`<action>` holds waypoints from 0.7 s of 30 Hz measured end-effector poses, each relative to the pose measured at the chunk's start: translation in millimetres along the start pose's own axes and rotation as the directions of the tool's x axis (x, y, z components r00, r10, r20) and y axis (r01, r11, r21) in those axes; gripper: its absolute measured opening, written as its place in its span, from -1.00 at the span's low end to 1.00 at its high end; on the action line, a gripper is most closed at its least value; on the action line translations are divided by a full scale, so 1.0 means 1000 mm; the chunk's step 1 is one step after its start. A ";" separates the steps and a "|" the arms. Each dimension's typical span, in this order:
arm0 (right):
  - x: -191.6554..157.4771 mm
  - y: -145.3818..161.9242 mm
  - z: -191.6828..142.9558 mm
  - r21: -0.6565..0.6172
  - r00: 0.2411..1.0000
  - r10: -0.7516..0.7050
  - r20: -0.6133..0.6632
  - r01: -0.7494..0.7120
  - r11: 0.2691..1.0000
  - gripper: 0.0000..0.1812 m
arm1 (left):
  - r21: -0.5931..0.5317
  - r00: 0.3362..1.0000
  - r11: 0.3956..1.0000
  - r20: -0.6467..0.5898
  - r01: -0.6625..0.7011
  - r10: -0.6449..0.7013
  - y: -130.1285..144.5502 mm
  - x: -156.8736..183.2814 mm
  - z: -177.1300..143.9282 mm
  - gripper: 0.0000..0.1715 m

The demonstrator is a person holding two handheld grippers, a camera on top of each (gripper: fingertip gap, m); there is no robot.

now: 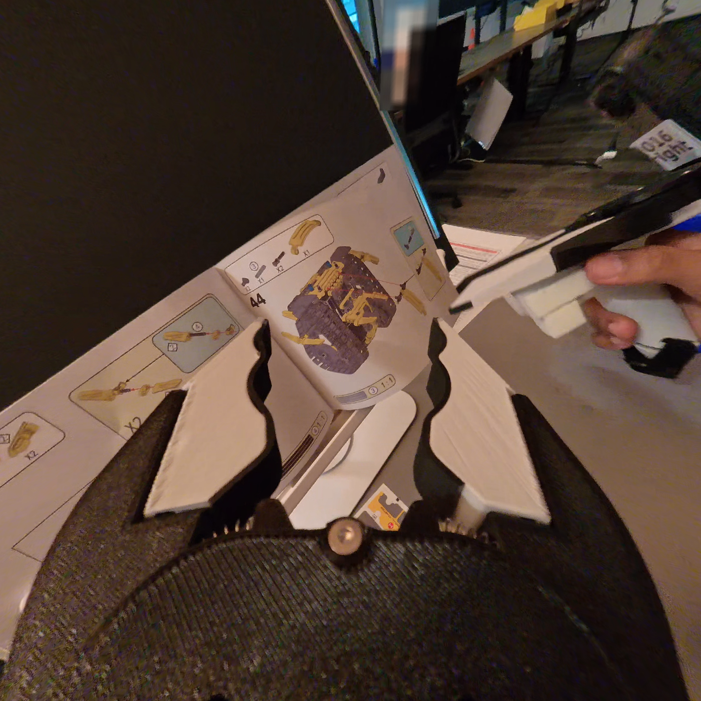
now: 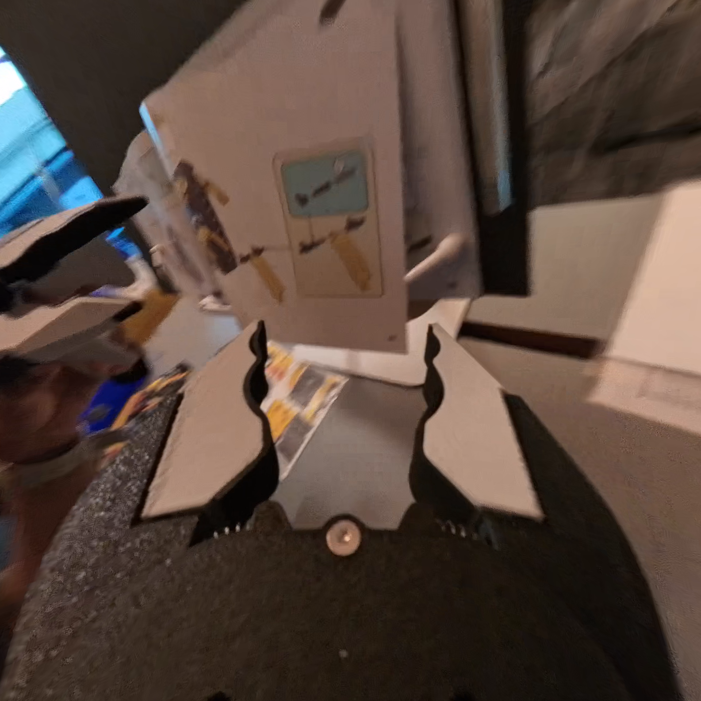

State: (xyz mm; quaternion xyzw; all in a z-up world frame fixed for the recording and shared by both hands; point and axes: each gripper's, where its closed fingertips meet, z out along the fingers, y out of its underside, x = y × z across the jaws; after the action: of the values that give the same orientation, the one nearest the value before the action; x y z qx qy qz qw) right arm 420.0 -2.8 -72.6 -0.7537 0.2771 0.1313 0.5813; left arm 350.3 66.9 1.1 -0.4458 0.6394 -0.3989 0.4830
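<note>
An open instruction booklet (image 1: 212,341) with drawings of yellow and dark building parts leans against a dark monitor screen (image 1: 170,132). My left gripper (image 1: 349,330) is open and empty, its tips close in front of the booklet's right page. My right gripper (image 1: 457,299), held by a hand (image 1: 645,273), shows at the right beside the page's edge. In the blurred right wrist view my right gripper (image 2: 345,330) is open and empty just below the lower edge of the booklet page (image 2: 322,227). The left gripper (image 2: 138,254) shows at the left there.
A white monitor stand base (image 1: 360,447) lies on the grey table (image 1: 588,436) under the booklet. A yellow and black leaflet (image 2: 299,390) lies flat by it. A white sheet (image 1: 478,250) lies behind the monitor. Desks and carpet floor (image 1: 531,182) are beyond.
</note>
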 end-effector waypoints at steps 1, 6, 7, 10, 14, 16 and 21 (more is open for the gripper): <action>-0.009 0.009 0.002 -0.060 0.996 0.044 0.082 -0.039 0.997 -0.17 | -0.006 1.000 1.000 -0.001 0.001 -0.001 0.001 0.000 0.001 -0.05; -0.043 0.002 -0.016 -0.074 0.928 0.102 0.358 -0.080 0.994 -0.90 | 0.076 0.992 0.989 -0.037 0.124 -0.121 -0.013 -0.012 -0.017 -0.05; -0.052 -0.005 -0.022 -0.043 0.909 0.087 0.408 -0.076 0.996 -0.94 | 0.107 0.988 0.983 -0.050 0.152 -0.148 -0.019 -0.015 -0.023 -0.05; -0.087 -0.016 -0.038 0.059 0.844 -0.058 0.534 0.032 0.998 -0.98 | 0.195 0.959 0.944 -0.148 0.267 -0.241 -0.039 -0.014 -0.043 -0.06; -0.145 -0.003 -0.052 0.238 0.704 -0.413 0.578 0.339 0.910 -0.86 | 0.146 0.820 0.838 -0.350 0.526 -0.453 -0.050 -0.013 -0.069 -0.07; -0.164 0.009 -0.049 0.254 0.659 -0.499 0.563 0.437 0.863 -0.86 | 0.082 0.730 0.804 -0.482 0.589 -0.485 -0.053 -0.003 -0.088 -0.03; -0.189 0.029 -0.035 0.240 0.611 -0.542 0.576 0.508 0.827 -0.62 | 0.066 0.753 0.830 -0.464 0.554 -0.466 -0.048 -0.007 -0.104 0.05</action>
State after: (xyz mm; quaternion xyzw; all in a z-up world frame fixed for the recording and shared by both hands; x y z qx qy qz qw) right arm 245.7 9.1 12.9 -0.6986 -0.1601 0.1889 0.6713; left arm 259.0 67.9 70.5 -0.4539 0.5393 -0.6658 0.2444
